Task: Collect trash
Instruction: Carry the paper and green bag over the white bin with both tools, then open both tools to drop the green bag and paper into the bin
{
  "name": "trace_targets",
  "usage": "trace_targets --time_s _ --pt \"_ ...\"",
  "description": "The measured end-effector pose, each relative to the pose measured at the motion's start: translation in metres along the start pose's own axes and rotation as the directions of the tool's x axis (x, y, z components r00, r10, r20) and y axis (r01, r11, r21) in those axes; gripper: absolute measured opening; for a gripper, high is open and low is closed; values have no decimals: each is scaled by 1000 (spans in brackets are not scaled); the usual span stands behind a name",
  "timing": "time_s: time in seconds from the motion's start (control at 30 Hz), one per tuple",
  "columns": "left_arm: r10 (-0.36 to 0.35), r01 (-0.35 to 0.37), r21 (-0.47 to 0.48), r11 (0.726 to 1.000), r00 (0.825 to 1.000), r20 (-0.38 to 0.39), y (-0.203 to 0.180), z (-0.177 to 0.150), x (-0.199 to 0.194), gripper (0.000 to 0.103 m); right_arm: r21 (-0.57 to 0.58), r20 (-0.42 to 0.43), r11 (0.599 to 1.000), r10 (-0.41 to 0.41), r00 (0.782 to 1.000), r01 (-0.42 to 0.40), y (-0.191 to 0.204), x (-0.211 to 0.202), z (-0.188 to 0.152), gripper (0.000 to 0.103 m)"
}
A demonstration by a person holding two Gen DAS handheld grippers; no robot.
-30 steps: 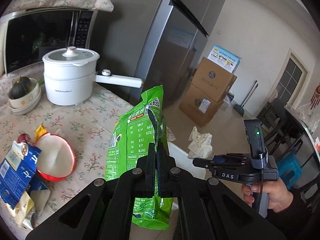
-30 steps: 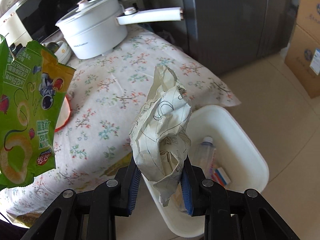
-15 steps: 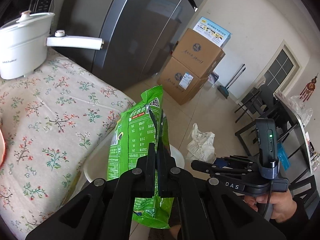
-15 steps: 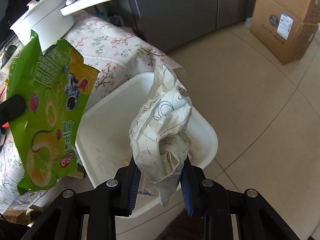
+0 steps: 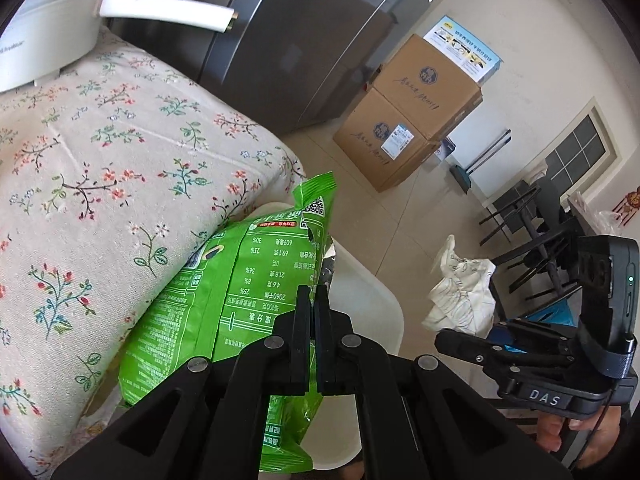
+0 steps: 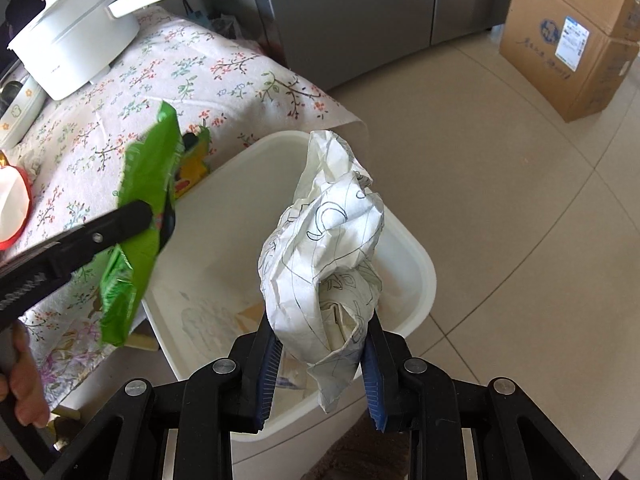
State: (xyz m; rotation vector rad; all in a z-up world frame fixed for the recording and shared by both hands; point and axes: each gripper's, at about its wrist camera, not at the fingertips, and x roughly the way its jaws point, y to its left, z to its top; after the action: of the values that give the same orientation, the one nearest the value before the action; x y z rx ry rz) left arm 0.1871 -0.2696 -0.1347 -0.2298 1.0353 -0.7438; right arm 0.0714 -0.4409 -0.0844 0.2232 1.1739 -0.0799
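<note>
While its jaws were clamped nearly shut, the left gripper held a green snack bag over the table's corner and the white bin's left rim. The right gripper pinched a crumpled, pen-marked paper wad above the bin.

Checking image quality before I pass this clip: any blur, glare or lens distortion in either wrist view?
Left wrist view: sharp; heavy fisheye bending of the fridge, dark vignette corners; the green snack bag in the left gripper is crisp. Right wrist view: that bag is motion-blurred, while the crumpled paper in the right gripper stays sharp; daylight brightens the white bin without blowing it out.
</note>
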Motion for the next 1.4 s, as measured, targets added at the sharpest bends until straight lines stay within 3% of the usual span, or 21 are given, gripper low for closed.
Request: trace_targets --time_s 0.13,0.27,0.4,0.5,0.77,0.93,1.13,1.3,1.4 --pt "-29 27 -19 999 997 -70 0 2 18 6 15 -2 1000 -3 1000 3 -4 -1 -1 32" --pt "5 -5 0 1000 995 -102 -4 0 25 50 15 -8 1000 -10 1000 10 -5 -1 -2 32" --pt "45 -43 23 999 995 -86 -6 5 14 56 17 -6 1000 -9 1000 9 -6 -1 0 32" --pt "112 -110 37 993 992 -60 -1 9 -3 66 12 -5 1000 -3 1000 3 -3 -1 2 32" --pt "256 -255 51 966 967 -3 20 17 -52 79 -8 -13 1000 6 1000 -6 9 1 5 33" --pt "297 -297 23 955 955 18 34 18 -82 80 -23 23 999 23 999 -22 20 -10 12 33" --pt "392 -394 26 919 917 68 44 17 -126 81 -94 58 992 90 994 -84 65 -22 30 33" --pt "445 -446 -11 895 891 86 67 9 -168 82 -164 13 980 118 993 -114 116 4 42 33" --pt "463 -462 -28 886 882 86 80 0 -191 82 -198 -47 977 73 996 -81 135 37 42 33"
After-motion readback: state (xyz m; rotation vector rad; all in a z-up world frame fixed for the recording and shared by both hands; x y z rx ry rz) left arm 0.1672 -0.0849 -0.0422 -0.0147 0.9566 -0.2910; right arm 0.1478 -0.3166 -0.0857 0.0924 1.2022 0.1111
